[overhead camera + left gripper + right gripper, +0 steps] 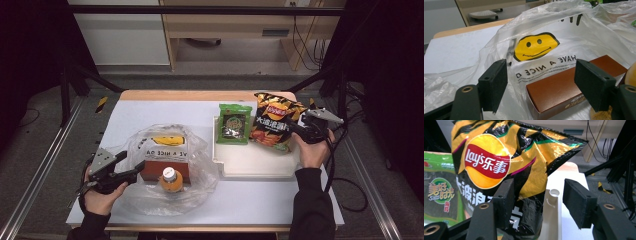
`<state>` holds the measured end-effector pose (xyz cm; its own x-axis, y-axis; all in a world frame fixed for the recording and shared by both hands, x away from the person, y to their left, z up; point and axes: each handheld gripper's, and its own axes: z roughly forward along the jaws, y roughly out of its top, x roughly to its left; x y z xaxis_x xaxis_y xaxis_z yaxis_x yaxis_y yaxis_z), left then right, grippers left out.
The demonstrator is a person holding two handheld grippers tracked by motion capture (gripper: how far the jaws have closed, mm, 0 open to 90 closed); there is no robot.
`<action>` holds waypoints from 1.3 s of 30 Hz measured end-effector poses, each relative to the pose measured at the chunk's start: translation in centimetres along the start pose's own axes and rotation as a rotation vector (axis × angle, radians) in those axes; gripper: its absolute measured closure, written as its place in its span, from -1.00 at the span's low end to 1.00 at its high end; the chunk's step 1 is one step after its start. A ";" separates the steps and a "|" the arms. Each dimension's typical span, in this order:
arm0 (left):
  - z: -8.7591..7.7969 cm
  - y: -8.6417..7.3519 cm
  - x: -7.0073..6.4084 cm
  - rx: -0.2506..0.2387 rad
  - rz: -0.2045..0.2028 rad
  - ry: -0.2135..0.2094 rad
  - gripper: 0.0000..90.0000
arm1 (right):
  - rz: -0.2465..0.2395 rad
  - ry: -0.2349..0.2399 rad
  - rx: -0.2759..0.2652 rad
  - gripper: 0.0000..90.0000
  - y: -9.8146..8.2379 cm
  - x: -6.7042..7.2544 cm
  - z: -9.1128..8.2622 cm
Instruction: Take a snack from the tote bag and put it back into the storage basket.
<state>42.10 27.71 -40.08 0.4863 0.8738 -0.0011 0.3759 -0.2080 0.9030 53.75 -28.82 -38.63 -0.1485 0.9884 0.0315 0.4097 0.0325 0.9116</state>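
A black and yellow Lay's chips bag (275, 122) leans on the right part of a white tray (250, 162), beside a green snack pack (234, 124). My right gripper (294, 126) is at the chips bag's right edge, open. In the right gripper view the chips bag (499, 157) has its lower right corner between the jaws of the right gripper (537, 195), and the right pad stands clear of it. At the left, my left gripper (131, 161) is open at the mouth of a clear plastic bag (200, 160). That bag holds a brown box (556, 90) and an orange bottle (171, 180).
The plastic bag (564, 27) bears a yellow smiley face (534, 46) and the mirrored words "HAVE A NICE DAY". A white mat (125, 117) covers the wooden table. Black frame rails run along both sides. A small white post (554, 195) stands on the tray's rim.
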 end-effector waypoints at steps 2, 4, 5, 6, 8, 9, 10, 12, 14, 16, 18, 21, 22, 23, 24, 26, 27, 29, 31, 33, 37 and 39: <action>0.0 0.0 0.0 0.000 0.000 0.002 -0.41 | -0.003 0.008 -0.049 -0.08 -0.2 0.2 -0.7; 0.0 0.0 0.0 0.000 0.000 0.000 -0.41 | -0.015 0.035 -0.092 -0.07 -0.8 0.7 -2.1; 0.0 0.0 -0.1 0.000 0.001 0.000 -0.41 | -0.030 0.040 -0.092 -0.01 -1.1 1.0 -2.4; 0.0 0.0 -0.1 0.001 0.001 -0.001 -0.41 | -0.030 0.040 -0.092 -0.01 -1.1 1.0 -2.4; 0.1 0.0 -0.1 0.001 -0.002 -0.001 -0.41 | -0.041 0.091 -0.096 0.30 -1.9 1.7 -3.2; 0.1 0.0 -0.1 0.001 -0.002 -0.001 -0.41 | -0.045 0.106 -0.089 0.43 -2.2 1.9 -3.3; 0.1 0.0 -0.1 0.001 -0.001 0.000 -0.41 | -0.044 0.123 -0.077 0.55 -2.4 2.2 -3.2; 0.1 0.0 -0.2 0.005 0.003 -0.002 -0.41 | -0.059 0.135 -0.020 0.73 -2.8 2.7 -2.5; 0.1 0.0 -0.2 0.005 0.004 -0.002 -0.41 | -0.065 0.130 0.008 0.80 -2.9 3.0 -2.0; 0.1 0.0 -0.2 0.005 0.004 -0.003 -0.41 | -0.078 0.119 0.049 0.86 -3.2 3.5 -1.0; 0.1 0.0 -0.1 0.002 0.001 -0.005 -0.41 | -0.093 0.067 0.088 0.92 -3.6 3.7 0.1; 0.0 0.0 0.0 0.001 0.000 -0.007 -0.41 | -0.090 0.030 0.098 0.92 -3.7 3.4 0.3; 0.0 0.0 0.0 0.002 0.000 -0.007 -0.41 | -0.090 -0.006 0.099 0.89 -3.7 3.0 0.3; 0.0 0.0 0.0 0.001 0.000 -0.009 -0.40 | -0.084 -0.017 0.101 0.86 -3.7 2.9 0.4; 0.0 0.0 0.0 0.001 0.000 -0.009 -0.40 | -0.090 -0.033 0.104 0.85 -3.7 2.8 0.4; 0.1 0.0 -0.1 0.000 0.000 -0.011 -0.40 | -0.097 -0.044 0.114 0.83 -3.7 2.7 0.5; 0.1 0.0 -0.1 0.001 0.002 -0.011 -0.40 | -0.096 -0.054 0.127 0.78 -3.8 2.6 0.7; 0.1 0.0 -0.1 0.001 0.004 -0.014 -0.40 | -0.092 -0.056 0.128 0.72 -3.8 2.6 0.8; 0.1 0.0 -0.1 0.000 0.003 -0.019 -0.39 | -0.091 -0.053 0.118 0.63 -3.8 2.6 0.7; 0.0 0.0 -0.1 -0.004 0.000 -0.023 -0.38 | -0.083 -0.039 0.099 0.54 -3.7 2.6 0.4; 0.0 0.1 -0.1 -0.007 -0.004 -0.021 -0.36 | -0.076 0.004 0.040 0.41 -3.4 3.1 -0.8; -0.1 0.1 -0.1 -0.008 -0.001 -0.023 -0.35 | -0.074 0.058 -0.019 0.31 -3.0 3.5 -2.3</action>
<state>42.00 27.60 -39.96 0.5041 0.8635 -0.0119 0.3703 -0.2037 0.9063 49.89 -25.76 -40.31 -0.2304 0.9730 -0.0132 0.3783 0.1021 0.9200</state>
